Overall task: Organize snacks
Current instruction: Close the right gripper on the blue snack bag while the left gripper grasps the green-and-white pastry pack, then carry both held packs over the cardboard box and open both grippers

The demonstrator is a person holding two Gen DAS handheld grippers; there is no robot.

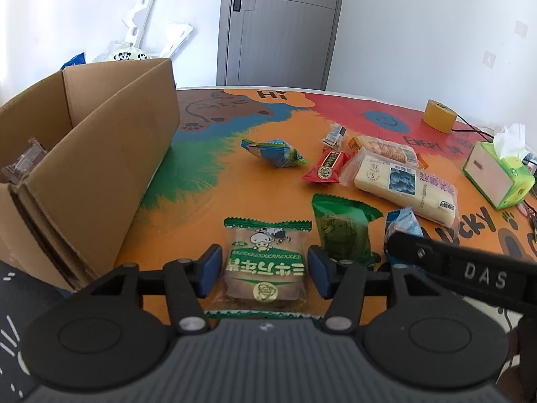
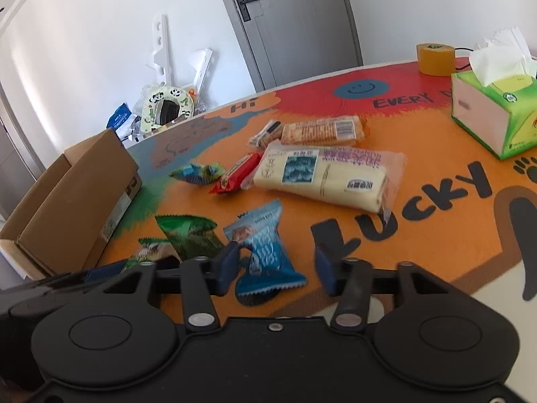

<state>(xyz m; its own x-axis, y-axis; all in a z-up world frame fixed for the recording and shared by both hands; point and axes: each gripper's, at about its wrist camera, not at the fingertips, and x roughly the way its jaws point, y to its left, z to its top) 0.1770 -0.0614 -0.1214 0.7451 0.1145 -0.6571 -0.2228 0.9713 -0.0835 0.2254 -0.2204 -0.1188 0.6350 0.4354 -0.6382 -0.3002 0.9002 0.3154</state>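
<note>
Low in the left wrist frame, the left gripper (image 1: 265,270) stands released, its blue pads (image 1: 210,268) either side of a green-and-clear cake pack (image 1: 265,262) without pressing it. The pack lies flat on the orange tablecloth (image 1: 208,208) at lower centre, long axis running up the frame, zigzag seams at top and bottom, print upside down to the camera. It looks light and crinkly, the cake inside soft and easily crushed; a hold across the middle of the body, clear of the flimsy seams, seems safest.

In the right wrist frame, the right gripper (image 2: 277,268) is likewise unclenched. Its left pad sits at the edge of a blue pack (image 2: 265,252) at lower centre, while the right pad stands well clear. That pack tilts, its long axis running from upper left to lower right, sawtooth end nearest the camera. It appears puffy and slick, likely to slide unless pinched at its waist.

Further out lie a dark green pack (image 1: 342,228), a red pack (image 1: 327,166) and a long pale loaf bag (image 2: 325,176). The open cardboard box (image 1: 100,154), left of frame, is the probable destination.
</note>
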